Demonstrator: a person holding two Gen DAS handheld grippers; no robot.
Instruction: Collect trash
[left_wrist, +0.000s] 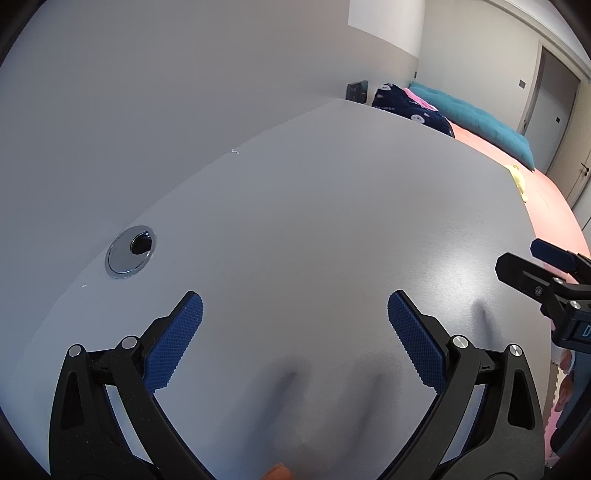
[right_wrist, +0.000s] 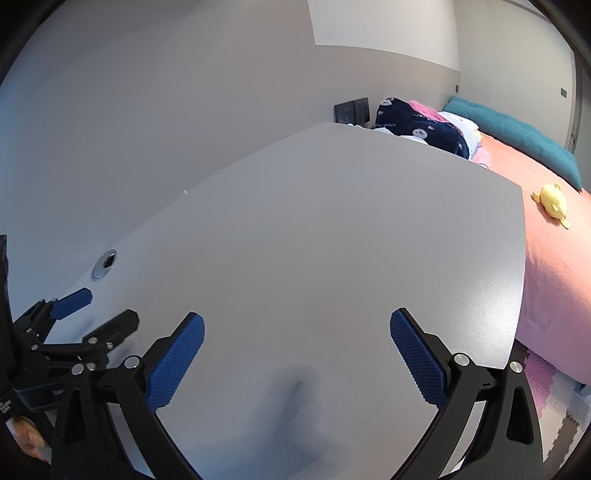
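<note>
No piece of trash shows in either view, apart from tiny white specks (left_wrist: 233, 151) along the back edge of the grey desk (left_wrist: 332, 206). My left gripper (left_wrist: 294, 299) hovers low over the desk, open, with nothing between its blue pads. My right gripper (right_wrist: 295, 317) is also open and empty over the desk (right_wrist: 314, 229). Each one appears in the other's view: the right gripper (left_wrist: 519, 254) at the right edge, the left gripper (right_wrist: 110, 306) at the lower left. They hang side by side, apart.
A chrome cable grommet (left_wrist: 131, 251) sits in the desk near the wall. Beyond the desk's right edge lies a bed with a pink cover (right_wrist: 554, 277), a teal cushion (right_wrist: 517, 136), a navy blanket (right_wrist: 417, 129) and a yellow plush toy (right_wrist: 552, 201). Foam floor mats (right_wrist: 554, 387) lie below.
</note>
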